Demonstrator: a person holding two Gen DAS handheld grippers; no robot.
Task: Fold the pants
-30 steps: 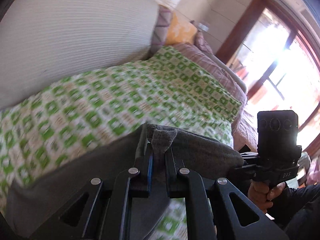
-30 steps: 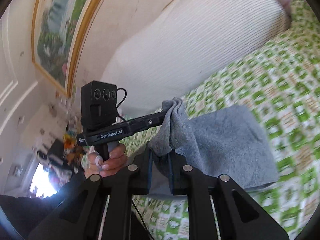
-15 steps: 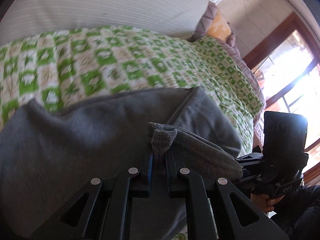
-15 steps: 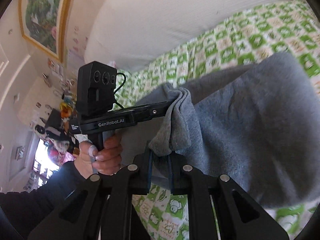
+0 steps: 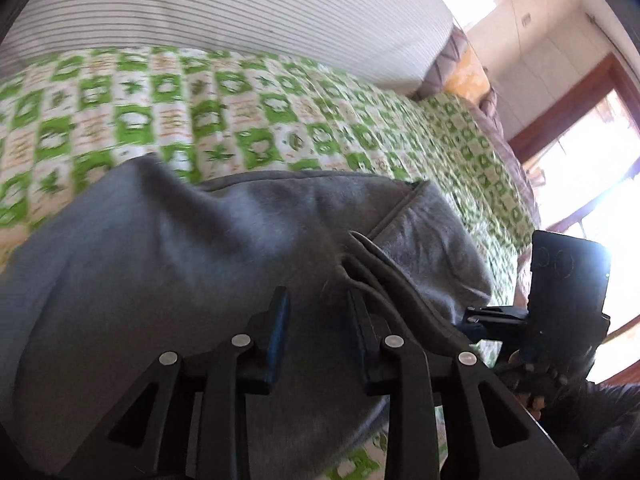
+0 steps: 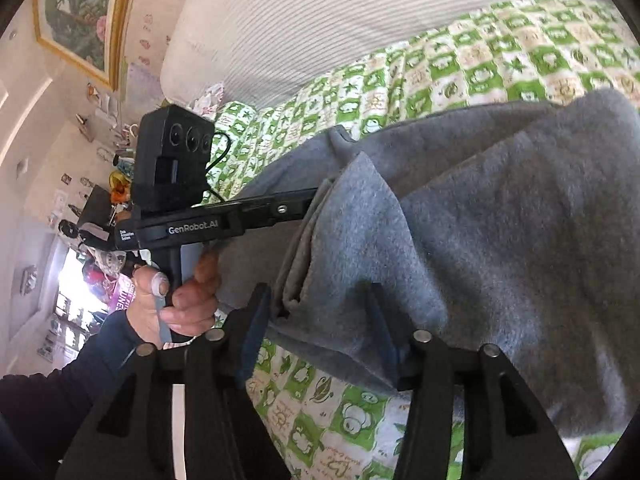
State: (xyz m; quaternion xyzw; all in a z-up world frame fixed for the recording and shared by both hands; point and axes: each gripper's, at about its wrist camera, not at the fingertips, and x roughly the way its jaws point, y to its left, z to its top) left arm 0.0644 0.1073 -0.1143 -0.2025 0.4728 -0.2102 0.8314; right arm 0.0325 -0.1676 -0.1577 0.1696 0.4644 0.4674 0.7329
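Note:
Grey pants (image 5: 200, 260) lie folded over on a green-and-white checked bedspread (image 5: 240, 120). My left gripper (image 5: 318, 308) sits low over the folded edge, its jaws opening. The cloth's corner rests by the right-hand finger (image 5: 358, 312), and no pad presses on it. In the right wrist view the pants (image 6: 500, 240) fill the right side. My right gripper (image 6: 318, 320) is also opening, with a loose fold of cloth lying between its spread fingers. There the left gripper's finger (image 6: 280, 208) reaches into the fold, held by a hand (image 6: 176, 304).
A large white striped cushion (image 5: 240, 20) lies along the bed's far side. More pillows (image 5: 460, 68) are at the far end by a wood-framed window (image 5: 580, 140). A framed painting (image 6: 80, 12) hangs on the wall, with cluttered shelves (image 6: 100, 200) below it.
Both grippers came down and brought the held pants edge onto the layer below. Their jaws, shut on the cloth before, have spread and released it.

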